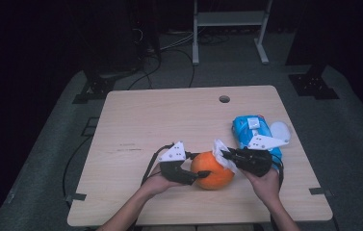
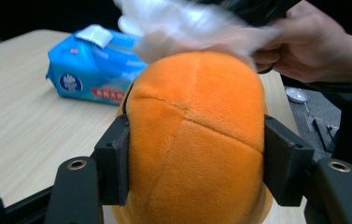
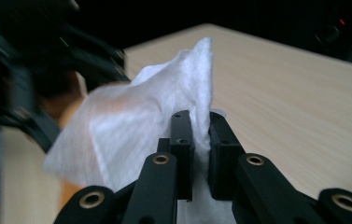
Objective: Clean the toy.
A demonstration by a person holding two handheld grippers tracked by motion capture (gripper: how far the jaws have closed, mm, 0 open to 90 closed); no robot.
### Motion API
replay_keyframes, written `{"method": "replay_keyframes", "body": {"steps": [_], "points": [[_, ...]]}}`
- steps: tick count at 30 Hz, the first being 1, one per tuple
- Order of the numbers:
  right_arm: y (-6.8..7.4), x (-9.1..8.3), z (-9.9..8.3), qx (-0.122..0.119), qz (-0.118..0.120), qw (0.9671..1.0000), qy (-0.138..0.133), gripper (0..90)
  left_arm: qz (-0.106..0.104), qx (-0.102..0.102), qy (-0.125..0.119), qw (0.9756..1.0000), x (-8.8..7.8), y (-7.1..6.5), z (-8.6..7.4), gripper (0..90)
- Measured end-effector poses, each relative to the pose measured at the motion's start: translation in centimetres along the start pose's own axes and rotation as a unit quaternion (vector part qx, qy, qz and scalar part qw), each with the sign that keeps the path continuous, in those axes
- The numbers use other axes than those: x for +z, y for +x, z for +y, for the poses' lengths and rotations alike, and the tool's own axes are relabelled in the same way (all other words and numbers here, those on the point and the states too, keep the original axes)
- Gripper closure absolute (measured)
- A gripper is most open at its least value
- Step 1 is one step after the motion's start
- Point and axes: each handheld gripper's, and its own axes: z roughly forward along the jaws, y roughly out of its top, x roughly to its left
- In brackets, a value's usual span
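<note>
An orange plush ball point(image 1: 215, 173) with stitched seams rests near the table's front edge. My left gripper point(image 1: 197, 166) is shut on it, its two black jaws pressing the ball's sides point(image 2: 197, 135). A white wipe point(image 1: 222, 149) lies against the ball's upper right side, pinched by my right gripper point(image 1: 226, 155). In the right gripper view the jaws point(image 3: 200, 140) stand nearly together with the wipe point(image 3: 131, 121) bunched between them and fanning out to the left. In the left gripper view the wipe point(image 2: 187, 28) is blurred over the top of the ball.
A blue pack of wipes point(image 1: 251, 130) with its white lid flipped open lies on the wooden table point(image 1: 169, 115) just behind the right hand. A round cable hole point(image 1: 224, 99) sits near the far edge. Dark floor, cables and stands surround the table.
</note>
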Motion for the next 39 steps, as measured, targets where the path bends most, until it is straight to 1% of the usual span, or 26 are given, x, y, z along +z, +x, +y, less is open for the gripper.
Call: {"method": "replay_keyframes", "body": {"steps": [1, 2, 3, 4, 6, 8, 11, 12, 14, 16, 17, 18, 21, 22, 24, 25, 26, 27, 28, 30, 31, 32, 33, 36, 38, 39], "points": [[0.3, -0.1, 0.4, 0.002, 0.009, 0.9999, -0.013, 81.7, 0.004, 0.005, 0.001, 1.0, 0.0, -0.1, 0.2, 36.7], [0.6, -0.2, 0.8, -0.002, 0.014, 0.9997, -0.02, 81.7, 0.006, 0.009, 0.001, 0.9999, 0.0, -0.2, 0.4, 36.8], [1.0, -0.1, 1.1, -0.01, 0.017, 0.9995, -0.023, 81.7, 0.008, 0.013, 0.004, 0.9999, 0.0, -0.3, 0.5, 36.9], [1.3, -0.1, 1.3, -0.018, 0.017, 0.9994, -0.024, 81.7, 0.009, 0.013, 0.003, 0.9999, -0.1, -0.3, 0.6, 37.0], [1.6, 0.0, 1.4, -0.029, 0.015, 0.9992, -0.024, 81.6, 0.012, 0.014, 0.007, 0.9998, -0.3, -0.3, 0.7, 37.2], [1.2, 0.1, 1.1, -0.022, 0.014, 0.9995, -0.019, 81.6, 0.013, 0.015, 0.01, 0.9998, -0.5, -0.2, 0.7, 37.5], [0.2, 0.5, 0.0, -0.009, 0.005, 0.9999, 0.0, 81.6, 0.02, 0.015, 0.017, 0.9996, -0.5, 0.0, 0.6, 37.6], [-0.2, 0.6, -0.4, -0.001, 0.001, 1.0, 0.009, 81.6, 0.021, 0.011, 0.017, 0.9996, -0.5, 0.0, 0.5, 37.6], [-0.7, 0.9, -1.0, 0.017, 0.003, 0.9997, 0.016, 81.6, 0.023, 0.011, 0.024, 0.9994, -0.4, 0.1, 0.4, 37.6], [-0.6, 1.0, -0.9, 0.011, 0.0, 0.9997, 0.019, 81.7, 0.023, 0.008, 0.023, 0.9994, -0.3, 0.2, 0.3, 37.7], [-0.2, 1.0, -0.7, 0.007, 0.0, 0.9999, 0.016, 81.7, 0.025, 0.011, 0.029, 0.9992, -0.2, 0.2, 0.4, 37.7], [0.3, 1.0, -0.3, -0.003, 0.001, 0.9999, 0.012, 81.7, 0.026, 0.01, 0.028, 0.9992, -0.2, 0.1, 0.4, 37.6], [1.0, 0.9, 0.3, -0.01, 0.017, 0.9998, -0.006, 81.7, 0.028, 0.01, 0.028, 0.9992, 0.0, 0.0, 0.4, 37.5], [1.3, 0.9, 0.5, -0.015, 0.019, 0.9997, -0.008, 81.7, 0.029, 0.011, 0.03, 0.9991, 0.0, -0.1, 0.4, 37.4], [1.7, 0.9, 0.7, -0.028, 0.019, 0.9994, -0.009, 81.7, 0.03, 0.01, 0.03, 0.999, -0.1, -0.1, 0.6, 37.5], [1.7, 0.9, 0.7, -0.03, 0.018, 0.9994, -0.009, 81.6, 0.032, 0.011, 0.033, 0.9989, -0.3, -0.1, 0.7, 37.6], [1.5, 0.8, 0.7, -0.029, 0.017, 0.9994, -0.005, 81.6, 0.035, 0.012, 0.034, 0.9987, -0.4, 0.0, 0.7, 37.5], [1.3, 0.8, 0.5, -0.028, 0.01, 0.9995, 0.0, 81.5, 0.04, 0.01, 0.031, 0.9987, -0.5, 0.1, 0.8, 37.6], [0.9, 0.8, 0.2, -0.022, 0.005, 0.9997, 0.007, 81.6, 0.043, 0.009, 0.032, 0.9985, -0.7, 0.2, 0.8, 37.5], [0.4, 0.8, -0.2, -0.008, 0.005, 0.9999, 0.007, 81.6, 0.047, 0.007, 0.033, 0.9983, -0.8, 0.3, 0.9, 37.5], [0.4, 0.8, -0.2, -0.008, 0.004, 0.9999, 0.006, 81.6, 0.049, 0.01, 0.039, 0.998, -0.6, 0.2, 0.9, 37.6], [0.7, 0.8, -0.1, -0.011, 0.005, 0.9999, 0.007, 81.7, 0.052, 0.013, 0.043, 0.9976, -0.5, 0.1, 0.9, 37.5], [1.0, 0.9, 0.1, -0.018, 0.009, 0.9998, 0.003, 81.6, 0.053, 0.011, 0.045, 0.9975, -0.3, 0.0, 0.9, 37.5], [2.2, 1.0, 0.7, -0.039, 0.031, 0.9987, -0.013, 81.6, 0.057, 0.011, 0.048, 0.9972, -0.1, -0.2, 1.0, 37.1], [2.7, 1.1, 1.0, -0.055, 0.028, 0.9981, -0.009, 81.6, 0.055, 0.011, 0.047, 0.9973, -0.1, -0.3, 1.0, 36.2], [2.5, 1.1, 1.0, -0.056, 0.025, 0.9981, -0.007, 81.5, 0.052, 0.012, 0.047, 0.9975, 0.0, -0.3, 1.0, 35.3]]}}
